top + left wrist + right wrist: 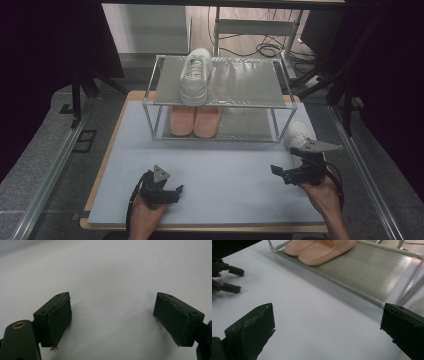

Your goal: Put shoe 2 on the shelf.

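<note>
A metal two-shelf rack (150, 102) stands at the back of the table. One white sneaker (195, 76) sits on its top shelf, toe toward me. A pair of pink slippers (195, 120) lies on the lower shelf (372, 270), and the slippers (319, 247) are close in the right gripper view. A second white sneaker (298, 133) rests on the mat right of the rack, just behind my right gripper (280, 175). That gripper (327, 325) is open and holds nothing. My left gripper (176, 194) hovers low at the front left, open (112, 320) over bare mat.
A pale blue-grey mat (225, 160) covers the wooden tabletop. Black curtains flank the table, with aluminium rails along both sides. Cables and a stand lie on the floor behind the rack. The left gripper (229, 277) appears far off in the right gripper view.
</note>
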The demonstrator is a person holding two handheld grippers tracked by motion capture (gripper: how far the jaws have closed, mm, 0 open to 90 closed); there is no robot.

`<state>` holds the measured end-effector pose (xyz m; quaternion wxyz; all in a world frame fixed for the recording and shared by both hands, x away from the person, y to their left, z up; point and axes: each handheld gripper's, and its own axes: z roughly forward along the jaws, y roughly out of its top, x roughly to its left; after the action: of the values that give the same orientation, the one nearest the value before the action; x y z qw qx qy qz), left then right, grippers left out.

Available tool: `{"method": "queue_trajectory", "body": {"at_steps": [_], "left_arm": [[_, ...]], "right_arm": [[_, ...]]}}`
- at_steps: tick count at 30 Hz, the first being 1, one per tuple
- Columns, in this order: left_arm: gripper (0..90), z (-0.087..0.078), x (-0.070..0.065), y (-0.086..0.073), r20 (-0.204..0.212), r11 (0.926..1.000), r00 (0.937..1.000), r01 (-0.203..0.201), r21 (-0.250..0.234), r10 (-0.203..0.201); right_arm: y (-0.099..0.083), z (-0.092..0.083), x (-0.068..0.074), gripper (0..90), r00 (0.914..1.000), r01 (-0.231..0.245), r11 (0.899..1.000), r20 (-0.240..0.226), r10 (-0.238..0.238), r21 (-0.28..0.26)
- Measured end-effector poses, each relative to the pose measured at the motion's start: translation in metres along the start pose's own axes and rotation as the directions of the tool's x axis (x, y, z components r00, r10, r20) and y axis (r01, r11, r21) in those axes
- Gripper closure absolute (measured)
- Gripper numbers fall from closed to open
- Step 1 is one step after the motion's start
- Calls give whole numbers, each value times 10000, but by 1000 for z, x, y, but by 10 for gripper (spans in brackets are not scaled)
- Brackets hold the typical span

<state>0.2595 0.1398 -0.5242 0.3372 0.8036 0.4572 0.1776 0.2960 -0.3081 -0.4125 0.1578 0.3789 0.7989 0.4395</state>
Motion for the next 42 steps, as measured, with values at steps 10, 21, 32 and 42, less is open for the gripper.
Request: {"method": "queue_trajectory", "body": {"at_steps": [10,21,32,42], "left_arm": [[149,0,0,0,3,10000,10000,-38,42,38],[149,0,0,0,3,10000,10000,-44,53,44],[149,0,0,0,3,10000,10000,-49,54,49],[149,0,0,0,3,10000,10000,-47,52,47]], "right_arm": [[-15,-24,-22,0,9903,-123,9998,1383,105,123],[-33,-34,-44,0,9598,-652,9976,2751,557,252],[-53,-22,-59,0,9229,-1207,9905,3751,873,664],[-62,-6,-68,0,8983,-1815,9788,4210,1258,948]]}}
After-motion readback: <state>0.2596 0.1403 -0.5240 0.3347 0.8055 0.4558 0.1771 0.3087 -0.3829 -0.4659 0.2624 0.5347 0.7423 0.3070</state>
